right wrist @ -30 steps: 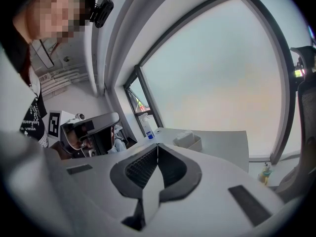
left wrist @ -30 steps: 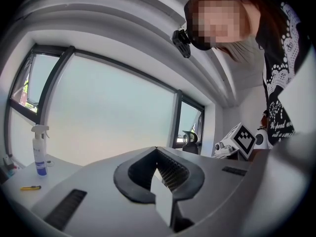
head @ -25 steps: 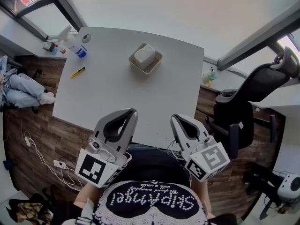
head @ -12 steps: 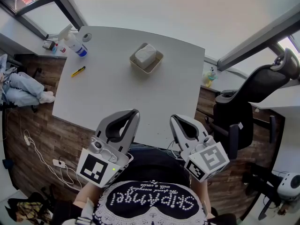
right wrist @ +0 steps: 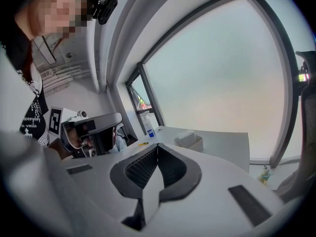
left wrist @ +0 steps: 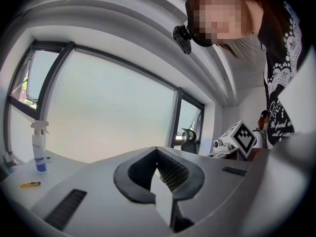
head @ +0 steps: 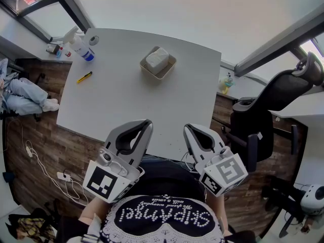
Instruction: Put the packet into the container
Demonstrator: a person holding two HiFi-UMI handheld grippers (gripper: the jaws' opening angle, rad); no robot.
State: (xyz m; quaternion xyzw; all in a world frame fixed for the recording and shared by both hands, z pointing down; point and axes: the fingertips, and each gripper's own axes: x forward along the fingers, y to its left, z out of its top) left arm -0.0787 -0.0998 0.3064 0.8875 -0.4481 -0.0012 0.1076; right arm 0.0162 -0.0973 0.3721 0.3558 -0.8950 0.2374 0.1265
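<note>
Packet (head: 156, 58) lies in the container (head: 171, 65) toward the table's (head: 126, 100) far side, with bare tabletop all round. Spray bottle (head: 81, 48) and small yellow tool (head: 84, 77) sit by the left edge, well apart from it. An office chair (head: 273, 105) stands past the right edge. Left gripper (head: 147, 122) and right gripper (head: 187, 127) hover side by side over the near edge, jaws closed on nothing.

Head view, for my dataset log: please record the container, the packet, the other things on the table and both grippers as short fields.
table: white table
container: beige container, far middle of the table
packet: white packet, lying inside the container
other items: spray bottle and yellow tool, far left
left gripper: shut, empty, at the table's near edge
right gripper: shut, empty, at the table's near edge
</note>
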